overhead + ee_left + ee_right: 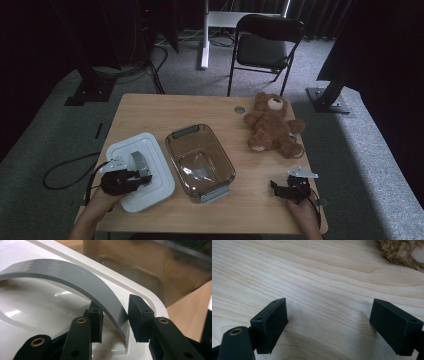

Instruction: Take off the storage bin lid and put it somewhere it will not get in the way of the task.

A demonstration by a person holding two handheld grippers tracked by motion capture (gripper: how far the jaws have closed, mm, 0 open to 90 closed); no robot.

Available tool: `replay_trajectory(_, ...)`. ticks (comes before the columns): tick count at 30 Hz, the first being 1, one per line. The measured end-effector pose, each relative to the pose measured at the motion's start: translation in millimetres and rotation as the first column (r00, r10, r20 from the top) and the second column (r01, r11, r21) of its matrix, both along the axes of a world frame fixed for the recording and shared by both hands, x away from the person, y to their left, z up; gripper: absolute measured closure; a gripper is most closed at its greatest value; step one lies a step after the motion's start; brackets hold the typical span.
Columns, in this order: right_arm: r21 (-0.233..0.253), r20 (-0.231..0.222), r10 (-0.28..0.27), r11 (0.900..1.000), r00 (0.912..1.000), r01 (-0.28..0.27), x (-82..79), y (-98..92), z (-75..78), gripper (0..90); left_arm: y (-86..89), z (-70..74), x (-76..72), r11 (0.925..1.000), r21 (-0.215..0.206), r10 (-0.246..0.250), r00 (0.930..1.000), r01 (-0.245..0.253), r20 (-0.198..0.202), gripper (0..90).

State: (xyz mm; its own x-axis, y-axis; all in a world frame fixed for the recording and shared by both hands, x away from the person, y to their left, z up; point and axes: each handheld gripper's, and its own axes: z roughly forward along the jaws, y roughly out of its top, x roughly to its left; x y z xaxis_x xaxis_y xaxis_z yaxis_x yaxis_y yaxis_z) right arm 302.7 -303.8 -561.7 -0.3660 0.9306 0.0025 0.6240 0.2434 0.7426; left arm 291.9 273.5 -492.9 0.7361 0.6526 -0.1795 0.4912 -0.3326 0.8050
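One white lid (pixel 150 167) lies flat near the tabletop's (pixel 150 112) front-left corner, with one grey arched handle (pixel 75 277) on top. The left gripper (pixel 131 176) sits over the lid; in the left gripper view its jaws straddle the handle's end, one pad (pixel 96 323) against it and the other pad (pixel 137 317) a sliver off, so closing around the handle but not fully clamped. One clear brown tub (pixel 200 160) stands just beside the lid's right edge, at the tabletop's middle front, open and with grey clips at both ends; its wall rises right behind the handle. One brown teddy bear (pixel 272 125) lies toward the back-right corner, well apart from the lid. The right gripper (pixel 280 189) rests near the front-right corner, jaws spread wide over bare wood, holding nothing; bear fur (pixel 402 252) is at the top right corner of its view. One folding chair (pixel 265 47) stands on the floor beyond the far edge.
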Motion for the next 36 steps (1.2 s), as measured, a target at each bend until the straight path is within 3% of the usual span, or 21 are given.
replay_trajectory(4, -0.001, 0.001, 0.0, 1.0, 1.0, 0.0, 0.1, 0.0, -0.1, 14.0, -6.0, -17.3, 14.8, 0.9998, 0.009, -0.018, 0.9992, 0.019, -0.036, 66.0)
replay_trajectory(12, -0.001, 0.001, 0.001, 1.0, 1.0, -0.001, 0.1, -0.1, -0.1, 14.0, -12.3, -38.6, 27.9, 0.9996, 0.023, -0.015, 0.9957, 0.018, -0.091, 66.0)
replay_trajectory(21, -0.002, 0.0, 0.001, 1.0, 1.0, -0.001, 0.1, -0.1, -0.1, 14.0, -15.9, -50.6, 34.7, 0.9992, 0.027, -0.025, 0.9917, 0.029, -0.126, 62.1)
replay_trajectory(22, -0.002, 0.0, 0.001, 1.0, 1.0, -0.001, 0.1, -0.1, -0.1, 14.0, -15.8, -50.3, 34.5, 0.9995, 0.021, -0.022, 0.992, 0.025, -0.124, 59.9)
replay_trajectory(23, -0.002, 0.0, 0.001, 1.0, 1.0, -0.001, 0.1, -0.1, -0.1, 14.0, -15.8, -49.8, 34.3, 0.9995, 0.026, -0.013, 0.9927, 0.016, -0.12, 50.2)
replay_trajectory(25, -0.002, 0.0, 0.001, 1.0, 1.0, -0.001, 0.1, -0.1, -0.1, 14.0, -15.0, -47.8, 33.7, 0.9995, 0.031, 0.004, 0.9924, 0.0, -0.123, 39.5)
replay_trajectory(26, -0.002, 0.0, 0.001, 1.0, 1.0, -0.001, 0.1, -0.1, -0.1, 14.0, -14.5, -47.0, 32.5, 0.9996, 0.029, 0.006, 0.9935, -0.002, -0.113, 39.5)
replay_trajectory(28, -0.001, 0.0, 0.001, 1.0, 1.0, -0.001, 0.1, 0.0, -0.1, 14.0, -12.6, -45.5, 30.9, 0.9993, 0.034, 0.021, 0.9934, -0.017, -0.113, 29.5)
replay_trajectory(32, -0.001, 0.001, 0.001, 1.0, 1.0, -0.001, 0.1, 0.0, -0.1, 14.0, -5.8, -43.6, 28.3, 0.9986, 0.023, 0.05, 0.9939, -0.048, -0.098, 26.0)
replay_trajectory(33, -0.001, 0.001, 0.001, 1.0, 1.0, -0.001, 0.1, 0.0, -0.1, 14.0, -4.3, -43.1, 27.9, 0.9975, 0.028, 0.068, 0.9926, -0.065, -0.101, 23.7)
replay_trajectory(34, -0.001, 0.001, 0.001, 1.0, 1.0, -0.001, 0.1, -0.1, -0.1, 14.0, -3.2, -42.6, 28.0, 0.9951, 0.048, 0.091, 0.9903, -0.086, -0.106, 10.9)
replay_trajectory(36, -0.001, 0.001, 0.001, 1.0, 1.0, -0.001, 0.1, 0.0, -0.1, 14.0, 1.3, -41.1, 27.2, 0.991, 0.067, 0.123, 0.9867, -0.116, -0.107, 10.7)
